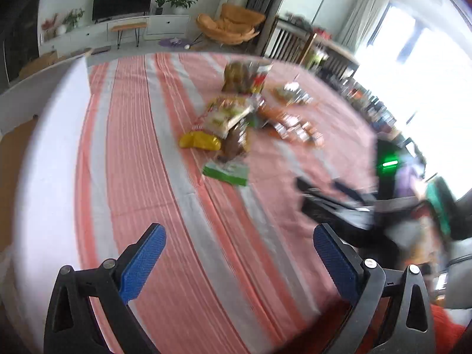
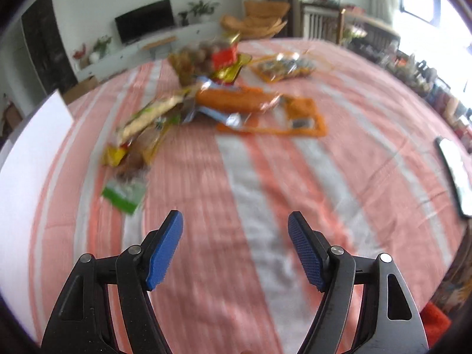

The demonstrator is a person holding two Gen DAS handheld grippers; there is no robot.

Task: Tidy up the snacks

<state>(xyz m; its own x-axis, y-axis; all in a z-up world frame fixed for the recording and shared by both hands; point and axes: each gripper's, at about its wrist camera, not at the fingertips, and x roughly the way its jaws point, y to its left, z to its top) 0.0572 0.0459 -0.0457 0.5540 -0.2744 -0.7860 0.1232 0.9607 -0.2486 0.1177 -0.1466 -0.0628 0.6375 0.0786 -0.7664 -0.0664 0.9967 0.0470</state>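
A loose pile of snack packets [image 1: 233, 112] lies in the middle of a table under a pink and grey striped cloth [image 1: 165, 194]. A green and white packet [image 1: 226, 172] lies nearest, with a yellow packet [image 1: 200, 141] behind it. My left gripper [image 1: 239, 237] is open and empty, above the cloth, well short of the pile. In the right wrist view the pile [image 2: 188, 97] sits far ahead, with the green packet [image 2: 124, 194] at its near left and an orange bag [image 2: 236, 98]. My right gripper [image 2: 235, 225] is open and empty. Both views are blurred.
The other gripper and the hand holding it [image 1: 339, 203] show at the right of the left wrist view. A white board [image 2: 26, 159] lies at the table's left edge. A dark flat device [image 2: 455, 177] lies at the right edge. A TV, chairs and shelves stand behind.
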